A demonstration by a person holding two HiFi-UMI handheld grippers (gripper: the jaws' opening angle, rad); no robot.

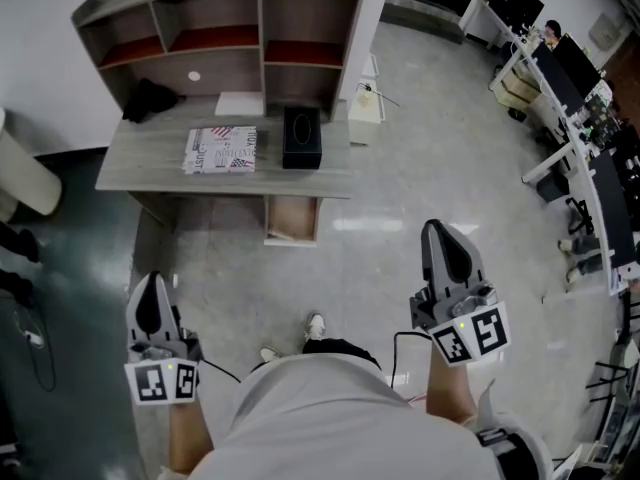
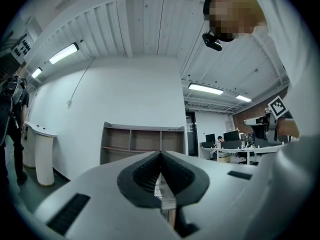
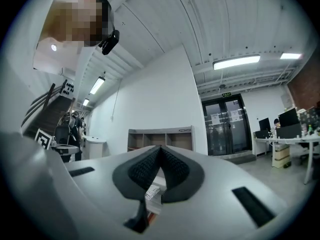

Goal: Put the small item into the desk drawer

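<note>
A grey desk [image 1: 150,163] with a shelf hutch [image 1: 225,28] stands ahead in the head view. Its drawer [image 1: 292,219] is pulled open under the front edge, and its inside looks bare. On the desktop lie a black box [image 1: 301,138], a patterned flat packet [image 1: 220,150], a white sheet [image 1: 240,103] and a dark bundle [image 1: 148,99]. My left gripper [image 1: 152,280] and right gripper [image 1: 433,230] are held well short of the desk, both shut with nothing between the jaws. The left gripper [image 2: 160,154] and the right gripper [image 3: 159,148] both point level toward the hutch [image 3: 160,138].
A white cylindrical bin [image 1: 22,173] stands left of the desk, and a white box [image 1: 366,102] sits on the floor at its right end. Office desks with monitors [image 1: 575,78] line the right side. Polished floor [image 1: 380,228] lies between me and the desk.
</note>
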